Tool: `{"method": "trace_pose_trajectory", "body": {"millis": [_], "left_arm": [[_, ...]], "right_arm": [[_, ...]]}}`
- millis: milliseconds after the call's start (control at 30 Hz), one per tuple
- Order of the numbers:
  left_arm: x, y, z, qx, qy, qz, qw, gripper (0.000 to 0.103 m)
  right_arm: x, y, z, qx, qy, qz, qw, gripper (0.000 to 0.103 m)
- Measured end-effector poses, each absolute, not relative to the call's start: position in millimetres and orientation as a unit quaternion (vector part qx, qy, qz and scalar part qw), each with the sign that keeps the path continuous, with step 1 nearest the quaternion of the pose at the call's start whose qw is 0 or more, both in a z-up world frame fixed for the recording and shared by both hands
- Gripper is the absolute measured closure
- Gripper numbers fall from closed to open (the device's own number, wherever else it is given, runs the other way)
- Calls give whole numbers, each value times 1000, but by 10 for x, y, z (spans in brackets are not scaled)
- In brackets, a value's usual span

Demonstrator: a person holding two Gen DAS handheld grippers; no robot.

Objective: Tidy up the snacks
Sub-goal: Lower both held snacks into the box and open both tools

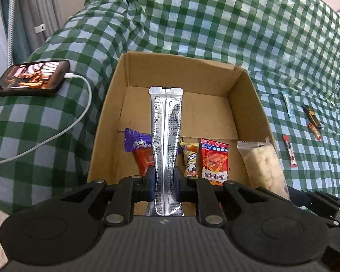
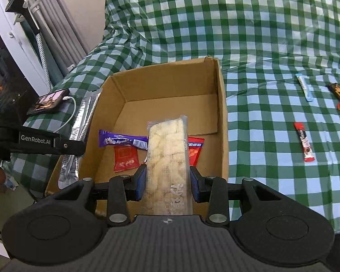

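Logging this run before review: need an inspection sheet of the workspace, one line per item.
Surface: green-and-white checked cloth, creased, over a soft surface.
Job's things: open cardboard box holding a purple packet, red packets and a small yellow one; four stick snacks lie loose on the cloth to the right, among them a red stick and a pale blue one.
Clutter: phone, screen lit, left of the box.
Grippers: left tool shut on a silver pouch; right tool shut on a clear pack of pale snack; both over the box.
Cables: white charging cable plugged into the phone.
Surroundings: grey curtain at far left.
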State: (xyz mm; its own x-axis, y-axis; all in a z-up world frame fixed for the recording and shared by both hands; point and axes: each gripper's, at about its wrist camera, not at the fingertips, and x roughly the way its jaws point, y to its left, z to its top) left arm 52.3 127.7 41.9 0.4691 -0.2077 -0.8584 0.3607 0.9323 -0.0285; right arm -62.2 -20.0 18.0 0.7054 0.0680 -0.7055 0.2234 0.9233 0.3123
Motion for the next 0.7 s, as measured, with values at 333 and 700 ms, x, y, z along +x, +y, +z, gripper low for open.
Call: {"method": "trace_pose_trajectory", "body": {"millis": [333, 700], "left_arm": [[719, 1160, 183, 98, 503, -165, 842, 85], [872, 1074, 92, 120, 501, -170, 840, 84]], "right_arm": [[-354, -261, 39, 194, 384, -34, 902, 62], [-179, -320, -34, 191, 388, -46, 901, 62]]}}
